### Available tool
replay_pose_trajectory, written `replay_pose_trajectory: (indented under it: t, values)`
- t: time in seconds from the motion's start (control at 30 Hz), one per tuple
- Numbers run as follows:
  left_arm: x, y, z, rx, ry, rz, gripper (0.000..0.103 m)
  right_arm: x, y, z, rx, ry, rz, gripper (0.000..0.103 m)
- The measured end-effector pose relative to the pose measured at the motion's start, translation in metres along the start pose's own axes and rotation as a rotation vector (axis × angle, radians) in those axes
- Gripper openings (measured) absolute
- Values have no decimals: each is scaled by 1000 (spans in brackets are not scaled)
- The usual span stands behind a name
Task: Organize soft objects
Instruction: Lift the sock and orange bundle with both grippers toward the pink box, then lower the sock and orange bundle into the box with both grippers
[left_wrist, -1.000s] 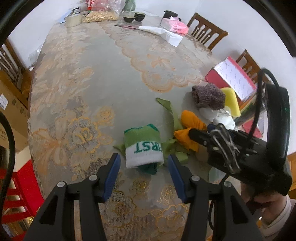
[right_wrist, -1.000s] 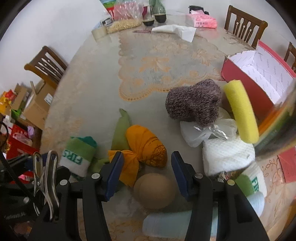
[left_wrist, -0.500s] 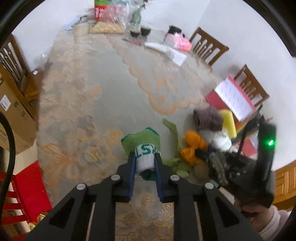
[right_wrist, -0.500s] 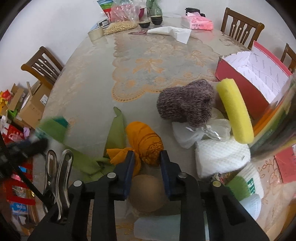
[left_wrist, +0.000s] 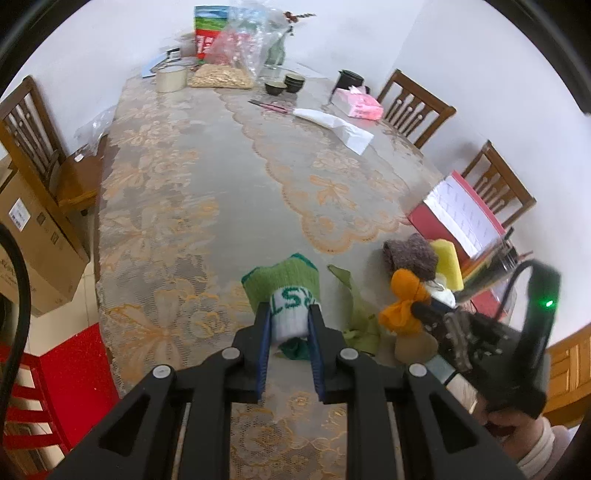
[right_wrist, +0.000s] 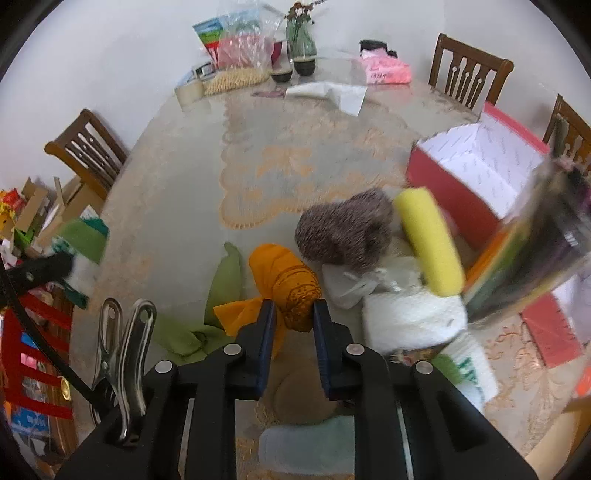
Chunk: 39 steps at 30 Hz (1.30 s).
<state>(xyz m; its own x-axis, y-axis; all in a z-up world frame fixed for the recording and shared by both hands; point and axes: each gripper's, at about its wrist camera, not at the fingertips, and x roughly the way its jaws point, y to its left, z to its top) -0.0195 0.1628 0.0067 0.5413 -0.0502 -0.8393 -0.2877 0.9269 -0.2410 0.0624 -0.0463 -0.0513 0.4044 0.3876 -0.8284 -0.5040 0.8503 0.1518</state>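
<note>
So the left gripper (left_wrist: 289, 317) is clamped on the rolled green sock (left_wrist: 282, 284), pads squeezing its white lettered cuff, green end poking out past the fingertips over the lace tablecloth (left_wrist: 177, 206). Its jaws have just been closing, with the sock right in between them. The right gripper (right_wrist: 293, 314) has just been closing too, and it pinches the near end of the orange cloth bundle (right_wrist: 284, 277), right by the knot. That bundle sits at the left edge of the soft pile, just beside the grey knit thing (right_wrist: 343, 232), with the yellow sponge (right_wrist: 428, 243) and red box (right_wrist: 469, 177) further right. A green cloth (right_wrist: 221, 280) lies flat left of the bundle.
</note>
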Motion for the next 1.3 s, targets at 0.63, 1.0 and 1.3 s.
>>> replay_pose_trajectory:
  t: [0.63, 1.0, 1.3]
  values:
    - [-8, -100, 38, 243, -70, -109, 20, -122, -58, -15, 139, -150, -38, 21]
    - [23, -177, 88, 318, -45, -192, 20, -159, -137, -4, 178, -206, -108, 21]
    - [72, -237, 125, 403, 8, -218, 20, -140, -215, 19, 208, -188, -139, 21]
